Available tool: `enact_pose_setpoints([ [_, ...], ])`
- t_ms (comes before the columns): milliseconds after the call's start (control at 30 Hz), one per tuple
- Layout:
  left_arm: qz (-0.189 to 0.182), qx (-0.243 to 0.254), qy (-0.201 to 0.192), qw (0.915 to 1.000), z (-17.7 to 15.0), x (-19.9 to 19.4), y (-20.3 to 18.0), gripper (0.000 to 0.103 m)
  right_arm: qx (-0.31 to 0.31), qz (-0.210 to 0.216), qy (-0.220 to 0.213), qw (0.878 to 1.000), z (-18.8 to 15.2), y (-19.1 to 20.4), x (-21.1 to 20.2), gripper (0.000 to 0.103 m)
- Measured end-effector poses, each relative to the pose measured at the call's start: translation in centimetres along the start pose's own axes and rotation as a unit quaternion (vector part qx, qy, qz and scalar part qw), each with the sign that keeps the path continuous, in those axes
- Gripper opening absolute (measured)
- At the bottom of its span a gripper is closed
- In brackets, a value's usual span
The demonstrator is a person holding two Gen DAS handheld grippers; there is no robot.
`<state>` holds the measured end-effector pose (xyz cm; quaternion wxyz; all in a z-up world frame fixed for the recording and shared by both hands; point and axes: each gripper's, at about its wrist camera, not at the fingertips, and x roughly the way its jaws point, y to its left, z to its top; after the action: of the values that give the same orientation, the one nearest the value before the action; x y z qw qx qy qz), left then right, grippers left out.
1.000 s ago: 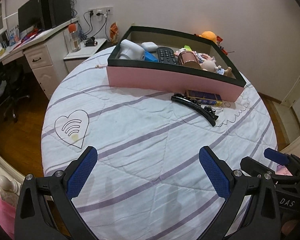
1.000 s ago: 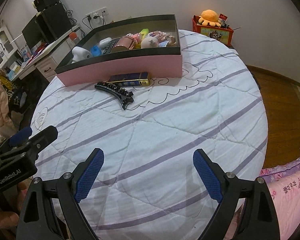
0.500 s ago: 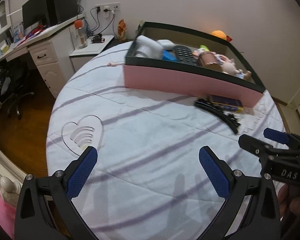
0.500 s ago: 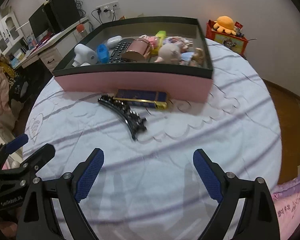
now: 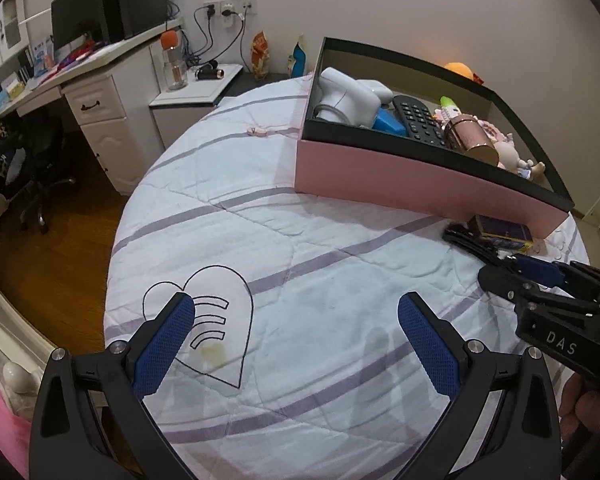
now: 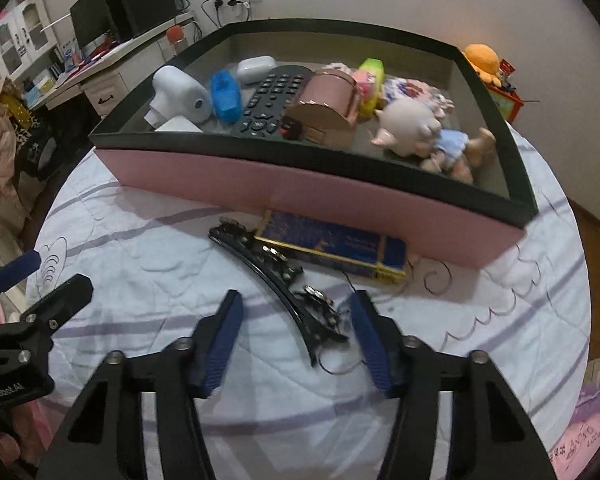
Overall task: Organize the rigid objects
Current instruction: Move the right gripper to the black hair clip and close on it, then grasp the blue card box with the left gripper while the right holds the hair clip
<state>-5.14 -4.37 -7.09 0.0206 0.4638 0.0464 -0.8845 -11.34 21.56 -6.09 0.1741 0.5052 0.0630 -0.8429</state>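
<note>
A black hair clip [image 6: 284, 284] lies on the striped bedspread in front of a pink box with a black rim [image 6: 312, 190]. A dark blue and gold flat box [image 6: 336, 246] lies beside the clip against the pink box. My right gripper [image 6: 296, 320] is open, its blue pads on either side of the clip's near end, not touching it. My left gripper [image 5: 296, 320] is open and empty over bare bedspread. The clip [image 5: 466, 240] and the right gripper [image 5: 540, 280] show at the right of the left wrist view.
The pink box holds a white hair dryer [image 6: 182, 94], a remote control [image 6: 270, 100], a pink cylinder [image 6: 326, 102], a piglet doll [image 6: 410, 124] and other small items. A desk [image 5: 80, 92] and wooden floor lie left of the round bed.
My right gripper has moved forward and down to the hair clip and narrowed its opening around it. My left gripper has drifted left and slightly forward, staying open.
</note>
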Motion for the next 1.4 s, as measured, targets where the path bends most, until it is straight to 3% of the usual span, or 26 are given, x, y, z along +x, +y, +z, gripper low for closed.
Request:
enact_pose_setpoints([
  [33, 0.000, 0.000, 0.002, 1.0000, 0.0, 0.1, 0.0, 0.103, -0.005, 0.005, 0.001, 1.000, 0.1, 0.2, 0.0, 0.034],
  [133, -0.002, 0.002, 0.004, 1.0000, -0.1, 0.3, -0.1, 0.103, -0.027, 0.012, 0.000, 1.000, 0.1, 0.9, 0.1, 0.028],
  [233, -0.003, 0.004, 0.003, 1.0000, -0.1, 0.2, -0.4, 0.103, -0.021, 0.036, -0.004, 0.999, -0.2, 0.7, -0.1, 0.027],
  [500, -0.006, 0.011, -0.003, 0.9999, 0.0, -0.3, -1.5, 0.103, 0.008, 0.051, -0.011, 0.999, -2.5, -1.2, -2.0, 0.026],
  [767, -0.016, 0.049, -0.002, 0.9987, -0.2, 0.1, -6.8, 0.103, 0.040, 0.045, -0.015, 0.998, -6.3, -4.7, -4.5, 0.026],
  [967, -0.029, 0.057, -0.011, 0.9979, -0.2, -0.4, -10.1, 0.103, 0.048, 0.067, -0.020, 0.996, -9.0, -6.6, -6.3, 0.026],
  [1100, -0.047, 0.080, -0.019, 0.9955, 0.0, -0.8, -12.5, 0.103, 0.045, 0.062, -0.018, 0.997, -10.0, -7.7, -6.9, 0.026],
  [1233, -0.078, 0.105, -0.014, 0.9914, 0.0, -0.3, -15.2, 0.103, 0.049, 0.021, -0.016, 0.998, -10.9, -8.9, -7.1, 0.026],
  [1400, -0.077, 0.146, -0.004, 0.9863, 0.2, 2.0, -19.0, 0.102, 0.068, 0.003, -0.022, 0.997, -11.1, -10.3, -7.2, 0.026],
])
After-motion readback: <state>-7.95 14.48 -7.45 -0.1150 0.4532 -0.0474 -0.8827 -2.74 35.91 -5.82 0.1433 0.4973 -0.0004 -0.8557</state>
